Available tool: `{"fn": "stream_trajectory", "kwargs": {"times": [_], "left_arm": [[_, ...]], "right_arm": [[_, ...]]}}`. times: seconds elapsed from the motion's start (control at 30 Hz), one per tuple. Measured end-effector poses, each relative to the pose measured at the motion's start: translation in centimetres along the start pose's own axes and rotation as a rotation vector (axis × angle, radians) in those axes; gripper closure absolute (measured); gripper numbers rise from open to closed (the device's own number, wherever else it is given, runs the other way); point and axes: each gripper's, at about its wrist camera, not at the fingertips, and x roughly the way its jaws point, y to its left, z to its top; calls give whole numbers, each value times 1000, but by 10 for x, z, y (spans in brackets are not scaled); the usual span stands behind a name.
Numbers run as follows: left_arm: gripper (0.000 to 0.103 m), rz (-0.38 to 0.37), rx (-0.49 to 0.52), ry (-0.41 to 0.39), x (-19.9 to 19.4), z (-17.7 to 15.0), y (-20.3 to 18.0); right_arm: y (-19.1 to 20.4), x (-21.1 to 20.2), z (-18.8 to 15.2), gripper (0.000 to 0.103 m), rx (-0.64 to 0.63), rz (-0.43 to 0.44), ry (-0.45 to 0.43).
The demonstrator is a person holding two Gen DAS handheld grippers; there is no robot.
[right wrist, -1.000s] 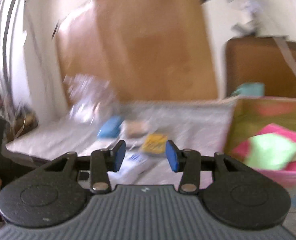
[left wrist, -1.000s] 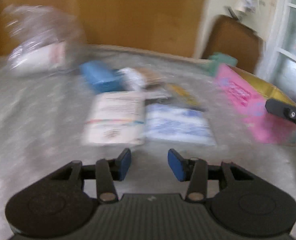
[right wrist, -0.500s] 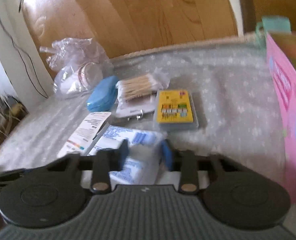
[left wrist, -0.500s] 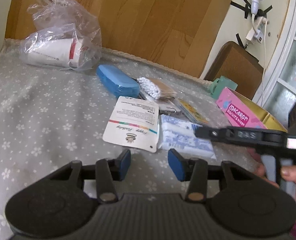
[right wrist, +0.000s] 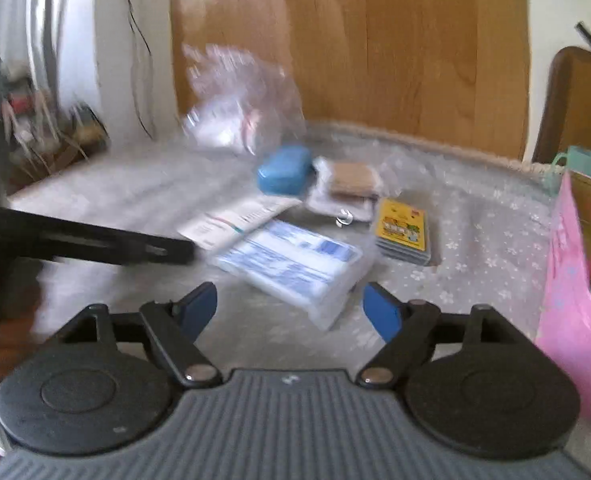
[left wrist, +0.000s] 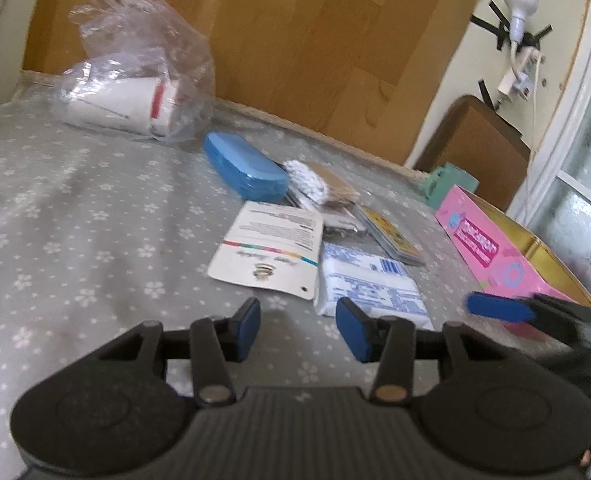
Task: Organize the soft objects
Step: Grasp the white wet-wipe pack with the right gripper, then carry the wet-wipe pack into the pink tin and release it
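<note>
A soft white-and-blue pack (right wrist: 291, 264) lies on the flowered grey cover, its near corner just ahead of my right gripper (right wrist: 291, 312). That gripper's jaws are opening; the pads stand wide and do not touch the pack. The same pack (left wrist: 369, 284) lies just ahead and right of my left gripper (left wrist: 300, 326), which is open with only cover between its pads. One blue pad of the right gripper (left wrist: 495, 306) shows at the right of the left wrist view. The left gripper (right wrist: 95, 244) is a dark bar at the left of the right wrist view.
Beyond the pack lie a white printed card (left wrist: 271, 252), a blue case (left wrist: 243, 172), bagged cotton swabs (left wrist: 319, 188), a yellow card pack (right wrist: 403, 230) and a clear plastic bag (left wrist: 139, 92). An open pink box (left wrist: 491, 248) stands at the right. A wooden headboard (left wrist: 315, 32) backs the bed.
The right gripper's jaws, narrow around the pack's near end before, now stand wide apart. Its view has swung left, so the left gripper now shows in it. The left gripper barely moved.
</note>
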Motion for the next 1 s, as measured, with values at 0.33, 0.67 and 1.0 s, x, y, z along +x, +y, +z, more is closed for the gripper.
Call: {"fn": "stream_trajectory", "kwargs": {"times": [0.33, 0.67, 1.0], "left_arm": [[57, -11, 49, 15, -2, 1, -2], [55, -227, 144, 212, 2, -20, -70], [47, -224, 155, 291, 4, -32, -100]], "right_arm": [[-17, -1, -17, 96, 48, -48, 78], [-1, -99, -75, 89, 135, -110, 27], [4, -73, -69, 45, 52, -85, 19]]}}
